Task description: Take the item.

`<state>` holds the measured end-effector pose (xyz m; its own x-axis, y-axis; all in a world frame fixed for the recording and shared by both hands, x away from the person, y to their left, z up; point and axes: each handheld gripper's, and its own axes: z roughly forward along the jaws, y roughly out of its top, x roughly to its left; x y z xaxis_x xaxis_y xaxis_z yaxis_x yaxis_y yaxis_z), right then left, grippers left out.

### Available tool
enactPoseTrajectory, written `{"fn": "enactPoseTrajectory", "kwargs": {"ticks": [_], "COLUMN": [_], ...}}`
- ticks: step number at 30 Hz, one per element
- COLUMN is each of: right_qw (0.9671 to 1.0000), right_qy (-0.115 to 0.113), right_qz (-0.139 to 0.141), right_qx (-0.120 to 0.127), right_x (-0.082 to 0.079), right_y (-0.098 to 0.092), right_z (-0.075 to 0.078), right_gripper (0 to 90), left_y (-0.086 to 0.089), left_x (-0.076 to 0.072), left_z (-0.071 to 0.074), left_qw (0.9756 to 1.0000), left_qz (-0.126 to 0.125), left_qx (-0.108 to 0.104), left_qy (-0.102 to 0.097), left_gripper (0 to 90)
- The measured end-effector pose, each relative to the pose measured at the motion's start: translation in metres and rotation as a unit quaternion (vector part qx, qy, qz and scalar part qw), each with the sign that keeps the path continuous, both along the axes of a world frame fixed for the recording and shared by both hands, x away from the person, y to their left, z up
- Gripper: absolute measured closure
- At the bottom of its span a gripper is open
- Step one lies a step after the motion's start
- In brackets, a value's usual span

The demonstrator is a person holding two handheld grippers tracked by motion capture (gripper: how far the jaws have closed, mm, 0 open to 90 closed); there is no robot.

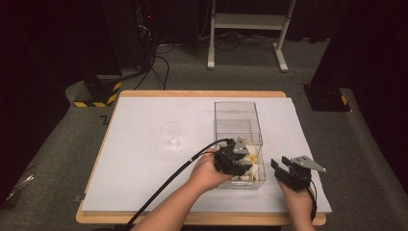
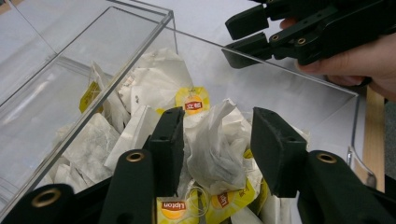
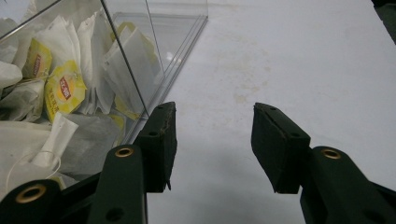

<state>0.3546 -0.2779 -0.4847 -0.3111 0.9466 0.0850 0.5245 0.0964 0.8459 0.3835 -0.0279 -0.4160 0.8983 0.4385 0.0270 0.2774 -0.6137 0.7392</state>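
Observation:
A clear plastic box (image 1: 235,103) stands on the white table top, with several Lipton tea bags (image 1: 253,166) piled at its near end. My left gripper (image 1: 243,159) reaches down into that end. In the left gripper view a crumpled white tea bag (image 2: 215,149) stands between the jaws of my left gripper (image 2: 217,114); the left pad touches it and a thin gap shows at the right pad. My right gripper (image 1: 280,162) hovers just right of the box, open and empty. In its own view my right gripper (image 3: 213,109) has bare table between the jaws and the box wall (image 3: 126,60) to their left.
A small clear glass cup (image 1: 171,134) stands left of the box, mid-table. The white sheet (image 1: 144,163) covers a wooden table (image 1: 202,94). Beyond the far edge are a white stand (image 1: 245,21), cables and a yellow-black striped base (image 1: 98,94) on the carpet.

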Motion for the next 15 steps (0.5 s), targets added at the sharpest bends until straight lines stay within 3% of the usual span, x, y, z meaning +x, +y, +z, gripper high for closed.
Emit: {"fn": "enactPoseTrajectory", "kwargs": {"ticks": [7,15], "right_qw": [1.0,1.0], "right_qy": [-0.001,0.0], "right_qz": [-0.001,0.0], "right_qx": [0.004,0.007], "right_x": [-0.0002,0.0001], "right_y": [-0.0015,-0.0014], "right_z": [0.0001,-0.0003], "right_gripper": [51.0,51.1], "left_y": [-0.0027,-0.0044], "left_x": [0.0001,0.0004], "left_z": [-0.0044,-0.0079], "left_qw": [0.9998,0.9996], "left_qz": [0.001,0.003], "left_qx": [0.018,0.028], "left_qy": [-0.005,0.003], "left_gripper": [64.4,77.8]}}
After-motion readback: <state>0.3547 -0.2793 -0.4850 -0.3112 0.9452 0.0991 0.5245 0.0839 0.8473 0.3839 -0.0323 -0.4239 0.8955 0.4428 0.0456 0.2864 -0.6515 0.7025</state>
